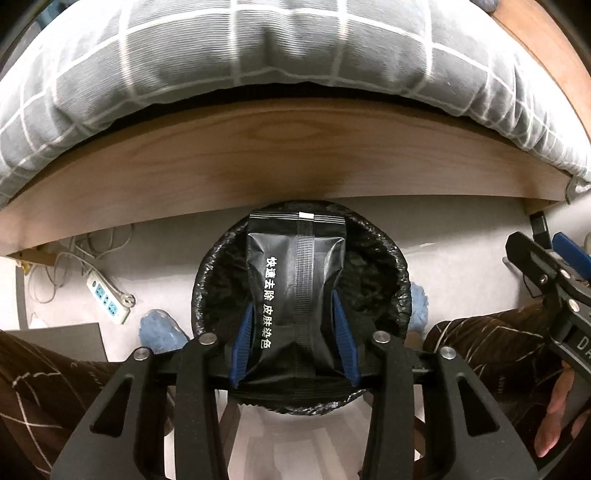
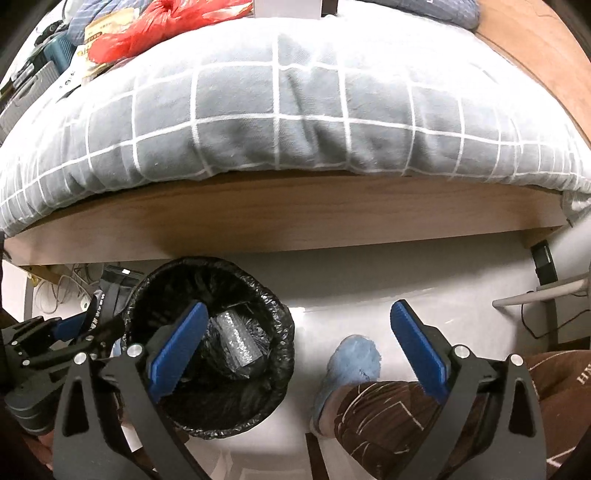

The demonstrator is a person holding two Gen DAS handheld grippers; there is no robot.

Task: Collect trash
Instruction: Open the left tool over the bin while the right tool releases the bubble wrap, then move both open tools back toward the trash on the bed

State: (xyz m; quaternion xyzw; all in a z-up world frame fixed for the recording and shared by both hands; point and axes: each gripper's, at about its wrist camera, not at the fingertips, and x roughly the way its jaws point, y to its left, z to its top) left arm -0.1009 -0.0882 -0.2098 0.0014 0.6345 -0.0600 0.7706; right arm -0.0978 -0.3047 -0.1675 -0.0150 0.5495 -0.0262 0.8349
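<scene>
Left tongs [image 1: 295, 332] pinching a flat black foil sachet with white Chinese lettering and a ribbed centre seam [image 1: 295, 291], blue ribbed pads [image 1: 242, 343] pressed against its two long edges. Sachet held upright along the tongs, directly above the mouth of a round waste bin lined with a crinkled black plastic bag [image 1: 384, 266], not touching the liner as far as can be told. Bin standing on a pale floor [image 1: 166, 243], just in front of the light wooden side rail of a bed [image 1: 258, 162]. Above the rail, a grey quilt with a white grid pattern [image 1: 258, 44] overhanging the edge.

Right tongs [image 2: 299, 343] spread wide and holding nothing, one blue pad [image 2: 177, 350] hanging over the bin rim [image 2: 284, 328], the other [image 2: 417, 347] over the floor well to the right. Inside the bin, seen from the right wrist camera, a silvery crumpled wrapper [image 2: 240, 343] lying on the black liner. Left tongs only partly visible at the left edge of that view, beside the bin.

On the floor left of the bin, a white power strip with blue sockets [image 1: 109, 299] and a tangle of pale cables [image 1: 62, 266]. A foot in a fluffy light-blue slipper [image 2: 351, 369] planted right of the bin, brown patterned trouser leg [image 2: 406, 424] above it. On the bed's far side, a red plastic bag [image 2: 155, 29].
</scene>
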